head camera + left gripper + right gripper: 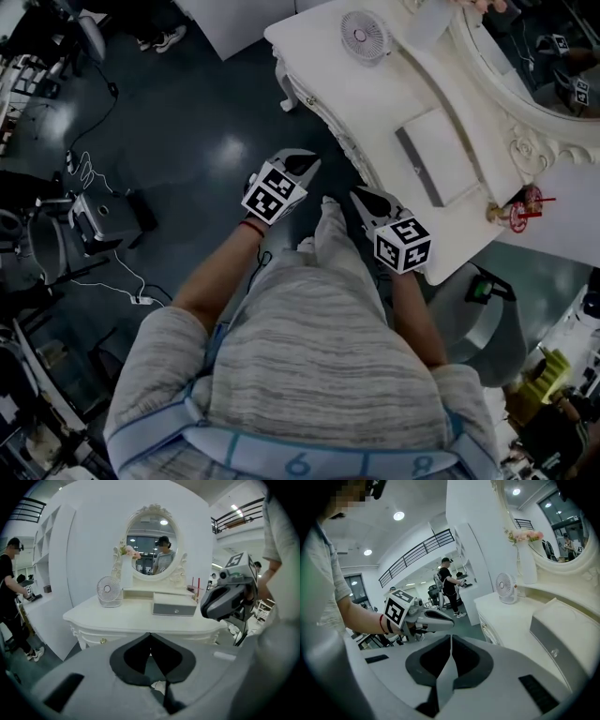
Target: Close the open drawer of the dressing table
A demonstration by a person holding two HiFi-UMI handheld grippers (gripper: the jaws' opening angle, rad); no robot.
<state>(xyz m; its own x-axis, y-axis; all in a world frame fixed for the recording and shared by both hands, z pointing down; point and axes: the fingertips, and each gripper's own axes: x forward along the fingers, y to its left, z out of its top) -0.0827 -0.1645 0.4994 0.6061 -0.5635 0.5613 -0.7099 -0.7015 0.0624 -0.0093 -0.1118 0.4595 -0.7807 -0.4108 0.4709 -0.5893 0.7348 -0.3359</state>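
Observation:
The white dressing table (328,66) stands at the upper right of the head view. A small drawer (441,155) with a grey front (174,608) and one knob sticks out over the tabletop from the shelf under the mirror; it also shows at the right of the right gripper view (555,641). My left gripper (302,165) hangs over the dark floor, short of the table's front edge, jaws shut and empty (150,634). My right gripper (364,196) is beside it, close to the table edge, also shut with nothing in it (451,637). Neither touches the drawer.
A small white fan (363,36) and a tall vase with flowers (126,571) stand on the left part of the tabletop, below the oval mirror (152,545). A red ornament (520,208) sits at the table's right end. Cables and equipment (103,220) lie on the floor at left.

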